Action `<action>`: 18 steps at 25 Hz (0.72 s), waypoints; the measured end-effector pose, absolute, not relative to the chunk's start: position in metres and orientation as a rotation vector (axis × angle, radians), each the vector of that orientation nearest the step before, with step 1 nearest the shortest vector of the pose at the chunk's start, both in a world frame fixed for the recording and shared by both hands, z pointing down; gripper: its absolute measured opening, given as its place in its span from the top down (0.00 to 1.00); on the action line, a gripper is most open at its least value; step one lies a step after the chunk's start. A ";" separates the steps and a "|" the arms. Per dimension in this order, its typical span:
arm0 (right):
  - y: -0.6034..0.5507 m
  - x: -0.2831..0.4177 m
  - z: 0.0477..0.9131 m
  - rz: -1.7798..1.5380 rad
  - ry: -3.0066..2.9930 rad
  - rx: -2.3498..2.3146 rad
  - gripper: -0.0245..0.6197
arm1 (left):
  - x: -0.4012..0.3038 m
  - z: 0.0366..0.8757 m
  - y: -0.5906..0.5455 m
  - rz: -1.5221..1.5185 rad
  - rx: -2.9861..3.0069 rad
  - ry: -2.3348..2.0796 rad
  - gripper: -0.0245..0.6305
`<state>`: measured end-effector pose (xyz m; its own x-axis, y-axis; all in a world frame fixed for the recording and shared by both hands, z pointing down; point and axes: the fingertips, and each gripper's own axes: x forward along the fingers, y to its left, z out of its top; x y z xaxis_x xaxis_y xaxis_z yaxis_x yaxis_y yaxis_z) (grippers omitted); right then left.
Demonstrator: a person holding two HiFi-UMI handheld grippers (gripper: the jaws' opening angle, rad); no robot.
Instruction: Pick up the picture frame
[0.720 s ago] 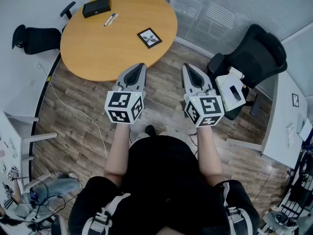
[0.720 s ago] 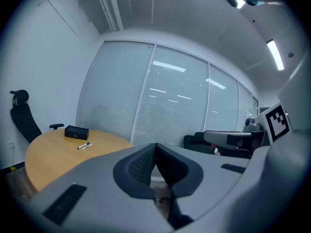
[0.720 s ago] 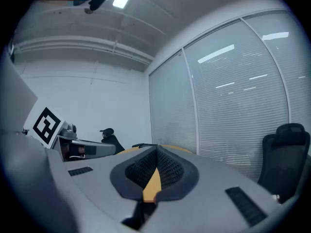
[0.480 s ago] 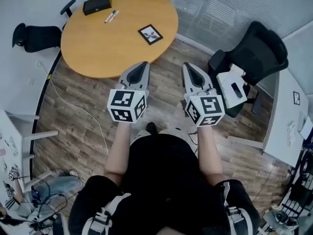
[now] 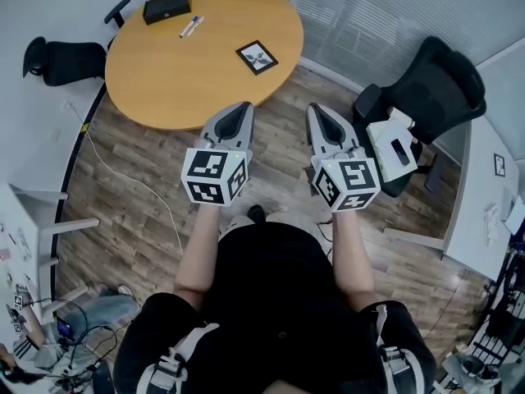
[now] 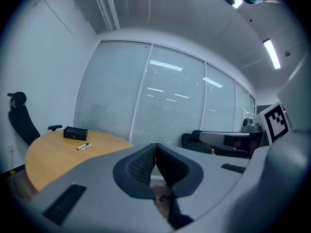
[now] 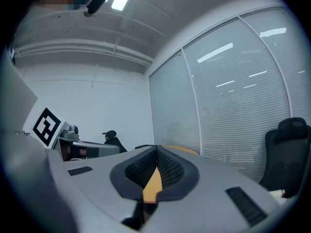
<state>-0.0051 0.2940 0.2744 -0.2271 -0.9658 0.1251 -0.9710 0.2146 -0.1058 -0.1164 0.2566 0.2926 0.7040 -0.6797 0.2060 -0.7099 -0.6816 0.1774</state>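
A small black picture frame (image 5: 257, 57) lies flat near the right edge of the round wooden table (image 5: 164, 72). My left gripper (image 5: 243, 108) hovers over the floor just off the table's near edge, jaws pressed together with nothing between them. The right gripper (image 5: 315, 109) is held beside it, also shut and empty. In the left gripper view the closed jaws (image 6: 155, 147) point past the table's (image 6: 53, 152) right side; the frame is hidden there. In the right gripper view the shut jaws (image 7: 157, 152) show a sliver of tabletop (image 7: 153, 183) behind them.
A black box (image 5: 166, 7) and a marker (image 5: 191, 27) lie at the table's far side. A black office chair (image 5: 431, 89) stands to the right, another chair (image 5: 66, 60) to the left. A white desk (image 5: 480, 195) is at far right. A cable (image 5: 123, 171) runs across the wooden floor.
The view has shifted slightly; the table and frame sit a little further right in the picture, and the left gripper has edged right. Both grippers remain shut.
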 end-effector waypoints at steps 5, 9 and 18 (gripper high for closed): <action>0.291 -0.004 0.281 0.246 -2.392 1.940 0.94 | -0.113 0.301 0.253 0.199 2.656 -1.101 0.93; 0.292 0.005 0.294 0.276 -2.379 1.934 0.93 | -0.104 0.311 0.255 0.219 2.640 -1.106 0.93; 0.235 0.021 0.312 0.363 -2.472 1.828 0.93 | -0.089 0.327 0.209 0.256 2.586 -1.196 0.92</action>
